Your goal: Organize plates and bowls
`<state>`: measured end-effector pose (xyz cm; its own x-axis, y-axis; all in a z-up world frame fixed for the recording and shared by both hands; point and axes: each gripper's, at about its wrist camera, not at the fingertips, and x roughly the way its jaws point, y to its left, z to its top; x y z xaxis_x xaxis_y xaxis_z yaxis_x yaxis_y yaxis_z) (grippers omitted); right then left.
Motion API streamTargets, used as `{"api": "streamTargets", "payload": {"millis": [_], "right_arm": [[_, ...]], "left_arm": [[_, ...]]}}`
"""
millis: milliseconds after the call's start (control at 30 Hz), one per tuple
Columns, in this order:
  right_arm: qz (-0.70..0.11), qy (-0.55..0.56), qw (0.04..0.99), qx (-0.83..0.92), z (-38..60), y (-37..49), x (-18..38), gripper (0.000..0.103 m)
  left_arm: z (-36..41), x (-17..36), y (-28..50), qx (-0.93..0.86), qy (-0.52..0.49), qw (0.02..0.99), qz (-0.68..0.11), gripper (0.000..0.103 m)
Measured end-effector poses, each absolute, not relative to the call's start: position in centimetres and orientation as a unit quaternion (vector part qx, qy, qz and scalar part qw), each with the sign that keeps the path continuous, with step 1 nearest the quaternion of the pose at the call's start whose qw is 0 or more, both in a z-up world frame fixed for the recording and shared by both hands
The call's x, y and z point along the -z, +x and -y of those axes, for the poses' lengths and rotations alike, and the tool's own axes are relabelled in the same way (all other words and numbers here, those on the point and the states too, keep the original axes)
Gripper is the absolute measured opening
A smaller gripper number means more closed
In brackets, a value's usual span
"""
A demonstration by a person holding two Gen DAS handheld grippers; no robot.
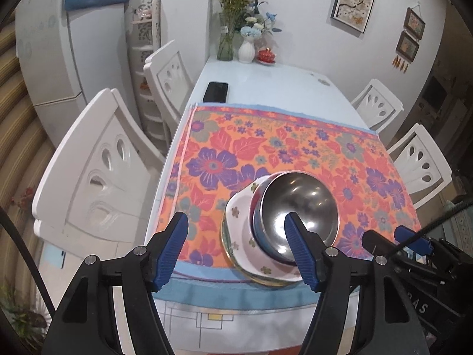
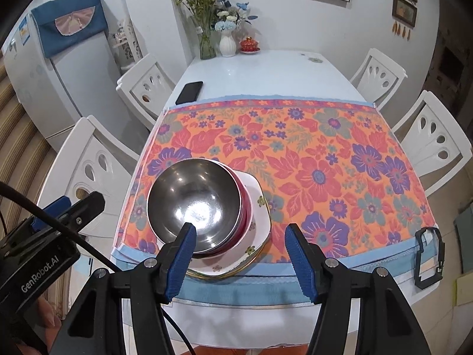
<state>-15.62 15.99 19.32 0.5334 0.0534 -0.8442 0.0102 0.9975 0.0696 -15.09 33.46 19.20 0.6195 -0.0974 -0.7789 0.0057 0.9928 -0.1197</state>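
Through my left camera my left gripper (image 1: pixel 236 251) gapes wide and empty above the steel bowl (image 1: pixel 298 207) nested atop the plates (image 1: pixel 251 254) at the cloth's near edge, and through my right camera my right gripper (image 2: pixel 239 261) gapes likewise beside that finished-looking stack, whose lower bowls and plates I cannot count.

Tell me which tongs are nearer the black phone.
Left. The left tongs sit on the phone's side of the table; the right tongs hang farther right.
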Motion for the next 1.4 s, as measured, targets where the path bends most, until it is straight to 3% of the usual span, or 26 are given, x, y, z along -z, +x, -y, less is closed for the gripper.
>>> {"api": "streamTargets", "payload": {"millis": [1400], "right_arm": [[-0.535, 0.027, 0.844, -0.029, -18.6, -12.4, -16.1, 0.06]], "left_arm": [[-34.1, -16.9, -13.6, 0.018, -0.009, 0.879, -0.476, 0.068]]}}
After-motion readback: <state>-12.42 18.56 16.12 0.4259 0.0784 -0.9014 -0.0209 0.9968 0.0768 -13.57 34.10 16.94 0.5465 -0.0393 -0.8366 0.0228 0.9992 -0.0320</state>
